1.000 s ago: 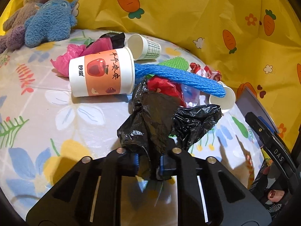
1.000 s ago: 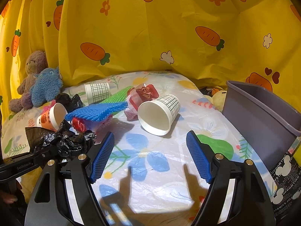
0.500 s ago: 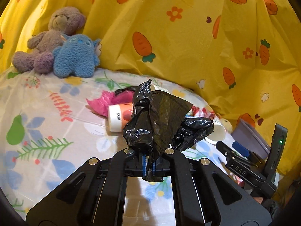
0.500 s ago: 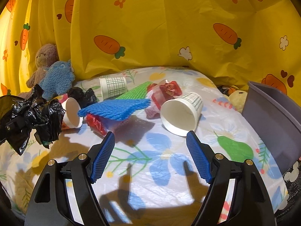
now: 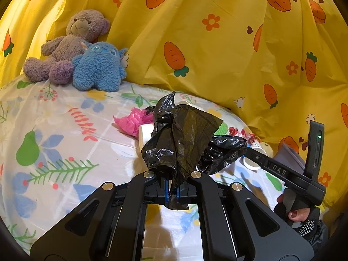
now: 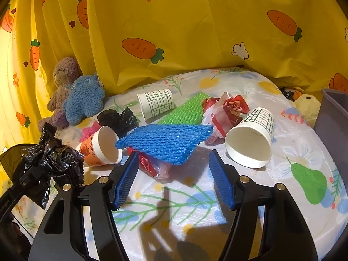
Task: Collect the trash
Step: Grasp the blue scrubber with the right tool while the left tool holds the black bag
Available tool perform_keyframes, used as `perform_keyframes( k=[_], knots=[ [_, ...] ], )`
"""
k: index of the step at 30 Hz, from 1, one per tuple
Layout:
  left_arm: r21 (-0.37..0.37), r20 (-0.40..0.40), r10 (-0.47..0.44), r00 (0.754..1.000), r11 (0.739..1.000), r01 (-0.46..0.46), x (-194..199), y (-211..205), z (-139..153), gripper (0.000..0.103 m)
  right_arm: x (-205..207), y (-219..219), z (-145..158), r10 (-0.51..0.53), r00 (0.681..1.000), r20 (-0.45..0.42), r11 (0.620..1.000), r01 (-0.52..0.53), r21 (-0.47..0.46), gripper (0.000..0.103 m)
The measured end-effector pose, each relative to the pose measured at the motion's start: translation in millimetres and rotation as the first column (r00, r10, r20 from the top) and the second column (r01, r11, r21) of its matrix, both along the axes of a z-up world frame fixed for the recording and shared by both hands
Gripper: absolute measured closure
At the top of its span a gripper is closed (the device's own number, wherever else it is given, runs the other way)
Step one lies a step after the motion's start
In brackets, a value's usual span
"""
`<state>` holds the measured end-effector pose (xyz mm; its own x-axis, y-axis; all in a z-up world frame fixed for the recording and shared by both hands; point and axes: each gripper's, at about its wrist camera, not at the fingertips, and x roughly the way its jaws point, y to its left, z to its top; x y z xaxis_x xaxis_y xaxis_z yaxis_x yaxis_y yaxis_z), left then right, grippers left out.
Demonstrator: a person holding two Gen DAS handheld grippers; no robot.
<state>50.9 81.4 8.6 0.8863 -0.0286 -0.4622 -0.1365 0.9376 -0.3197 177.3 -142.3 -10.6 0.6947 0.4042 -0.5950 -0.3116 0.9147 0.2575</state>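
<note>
yellow carrot-print cloth (image 6: 195, 21) hangs behind a floral sheet (image 6: 250, 195) strewn with trash. the left gripper (image 5: 171, 192) has its fingers pinched together on a crumpled black plastic bag (image 5: 184, 139), held up off the sheet. the right gripper (image 6: 173, 179) is closing with nothing between its blue pads (image 6: 220, 179), just short of a blue foam net (image 6: 167, 140) mid-sheet. 2 plush toys (image 6: 74, 95) sit at the far left edge; a grey bin (image 6: 335, 113) stands at the right edge.
</note>
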Motion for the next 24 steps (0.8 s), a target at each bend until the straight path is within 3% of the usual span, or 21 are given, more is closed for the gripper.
perform_keyframes(
  k=[5,7,10,24],
  knots=[
    [0.008,-0.001,-0.005,1.0,1.0,0.005,-0.4,-2.9,-0.4,0.1,16.8,0.0,-4.7,0.009,0.998,-0.056,0.998,-0.005,0.07,0.064],
    [0.008,-0.003,-0.004,1.0,1.0,0.004,-0.4,-2.6,-1.0,0.1,20.0,1.0,-5.5,0.022,0.997,-0.069,0.996,-0.016,0.086,0.079],
    [0.007,-0.005,-0.005,1.0,1.0,0.005,-0.3,-2.3,-1.6,0.1,20.2,3.0,-6.1,0.035,0.997,-0.07,0.996,-0.029,0.087,0.092],
    [0.01,0.002,-0.005,1.0,1.0,0.005,-2.4,-7.6,0.2,0.1,-23.3,-19.5,36.6,0.018,0.99,0.139,0.997,-0.028,0.074,0.096]
  ],
)
